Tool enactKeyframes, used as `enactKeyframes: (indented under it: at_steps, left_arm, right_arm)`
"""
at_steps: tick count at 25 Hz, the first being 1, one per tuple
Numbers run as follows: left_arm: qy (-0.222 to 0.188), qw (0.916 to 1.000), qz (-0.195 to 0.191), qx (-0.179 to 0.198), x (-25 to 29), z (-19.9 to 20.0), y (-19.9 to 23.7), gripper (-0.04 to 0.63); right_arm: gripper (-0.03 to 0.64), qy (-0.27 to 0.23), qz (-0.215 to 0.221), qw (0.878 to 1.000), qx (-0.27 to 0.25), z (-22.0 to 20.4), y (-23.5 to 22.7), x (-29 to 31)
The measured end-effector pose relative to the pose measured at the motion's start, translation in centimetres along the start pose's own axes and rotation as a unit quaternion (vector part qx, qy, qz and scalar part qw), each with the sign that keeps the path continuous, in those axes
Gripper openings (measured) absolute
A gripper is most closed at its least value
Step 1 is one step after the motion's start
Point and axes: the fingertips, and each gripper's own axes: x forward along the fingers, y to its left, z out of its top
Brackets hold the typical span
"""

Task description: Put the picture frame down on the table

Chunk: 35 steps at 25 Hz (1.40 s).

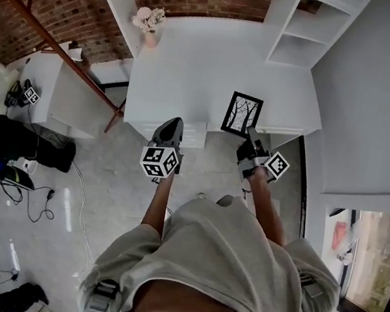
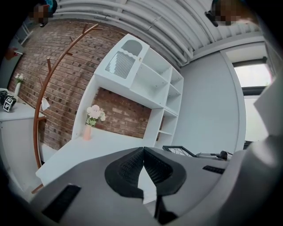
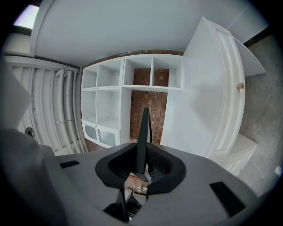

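Note:
A black picture frame point(image 1: 242, 113) with a drawing of bare trees hangs over the front right edge of the white table point(image 1: 194, 71). My right gripper point(image 1: 249, 140) is shut on its lower edge. In the right gripper view the frame point(image 3: 143, 132) stands edge-on between the pads, rising straight up from them. My left gripper point(image 1: 173, 123) hovers at the table's front edge, left of the frame, shut with nothing in it; its pads point(image 2: 132, 165) meet at the tips. From the left gripper view the frame point(image 2: 179, 151) shows off to the right, above the table top.
A pink vase of flowers point(image 1: 150, 25) stands at the table's back left corner. White shelves point(image 1: 303, 29) rise along the back right. A slanted wooden pole point(image 1: 50, 48) and a second white table point(image 1: 58, 93) are at the left. Cables point(image 1: 34, 199) lie on the floor.

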Motion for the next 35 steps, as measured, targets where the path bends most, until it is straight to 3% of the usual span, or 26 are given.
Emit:
enactKeyframes:
  at_steps: [8,20,35]
  left_arm:
    - [0.007,0.9998,-0.008,-0.016,1.4,-1.1,-0.3,0.015]
    - [0.023,0.9997,-0.005,-0.008,4.5,-1.8,0.6,0.015]
    - [0.025,0.9997,-0.005,0.004,16.0,2.0,3.6,0.015]
  right_arm:
    - [0.086,0.005,-0.006,1.000,-0.001,0.2,-0.6,0.4]
    - [0.086,0.015,-0.008,1.000,0.003,1.4,-2.3,3.1]
    - [0.086,0.037,-0.003,0.999,0.013,6.6,-4.6,13.7]
